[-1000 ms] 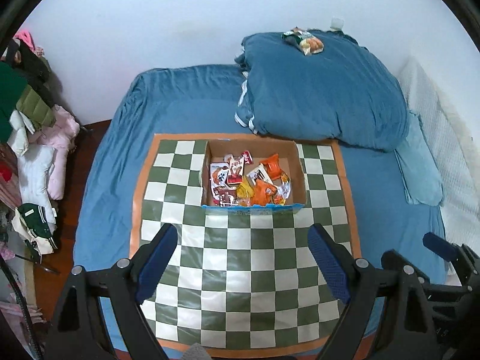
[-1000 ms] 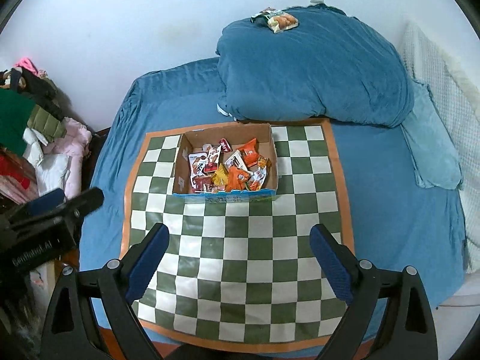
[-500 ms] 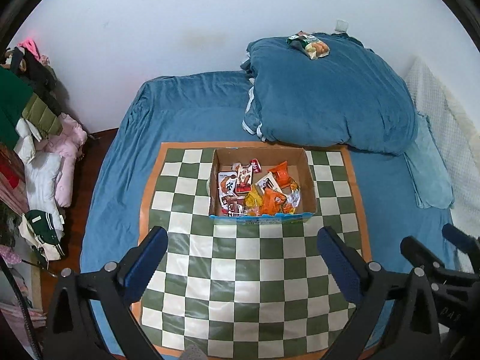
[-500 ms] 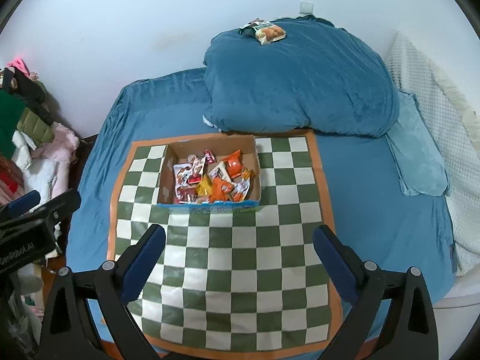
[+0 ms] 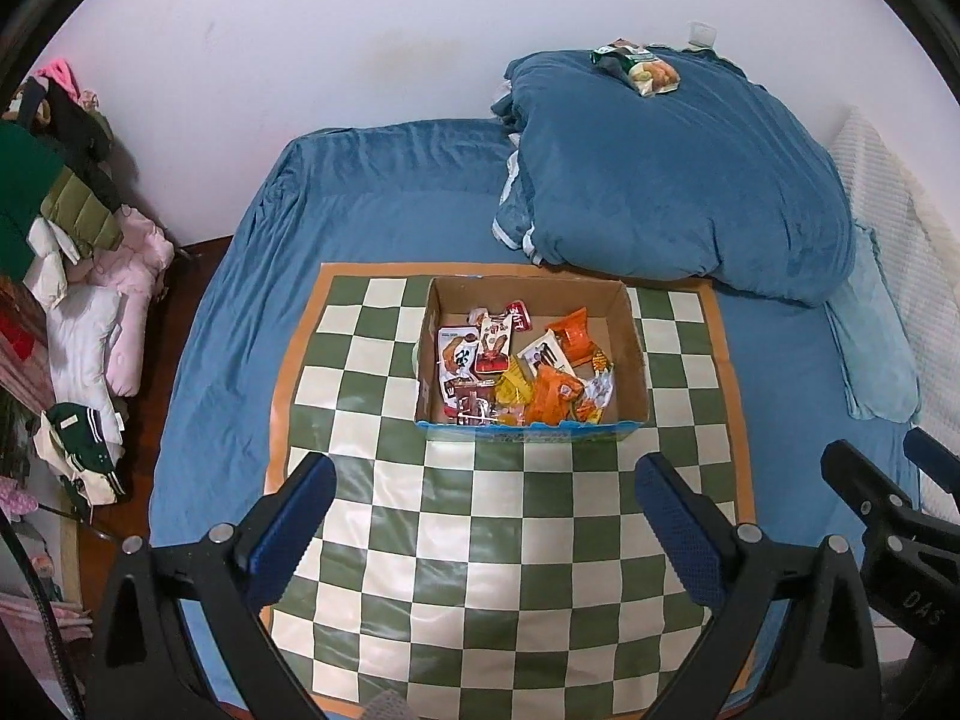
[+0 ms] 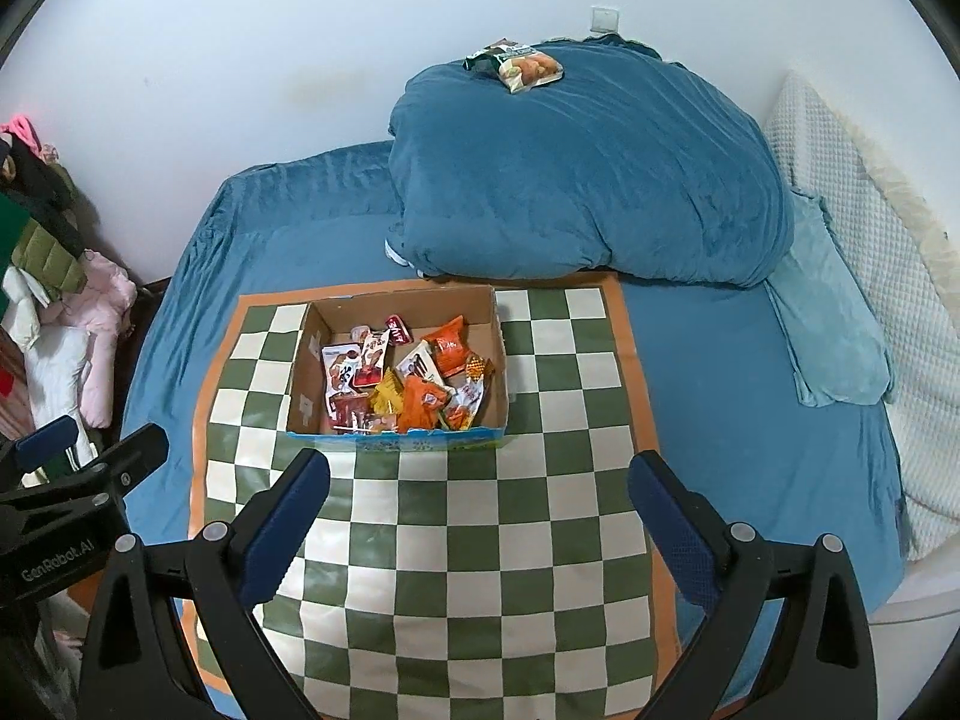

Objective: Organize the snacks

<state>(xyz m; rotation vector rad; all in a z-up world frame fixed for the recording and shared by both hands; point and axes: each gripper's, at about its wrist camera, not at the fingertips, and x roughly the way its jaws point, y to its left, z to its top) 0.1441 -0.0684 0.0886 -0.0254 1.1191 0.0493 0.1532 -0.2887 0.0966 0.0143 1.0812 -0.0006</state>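
An open cardboard box [image 5: 636,354] [image 6: 303,384] sits at the far side of a green-and-white checkered mat [image 5: 480,540] [image 6: 480,540] on a blue bed. Several snack packets [image 5: 522,372] [image 6: 408,378], red, orange, yellow and white, lie jumbled inside it. One more snack bag [image 5: 639,63] [image 6: 516,63] rests on top of the bunched blue duvet by the wall. My left gripper [image 5: 483,471] hovers open over the mat, short of the box, with nothing between its fingers. My right gripper [image 6: 478,463] is likewise open and empty, a little right of the box.
The bulky blue duvet [image 5: 672,180] lies just behind the box. A light blue pillow [image 6: 834,330] and a white textured blanket [image 6: 870,240] line the bed's right side. Piled clothes [image 5: 78,276] stand off the left edge. A white wall closes the back.
Both grippers' jaws have spread wider. Both have sunk a little toward the mat, and in the right wrist view the box has slid leftward.
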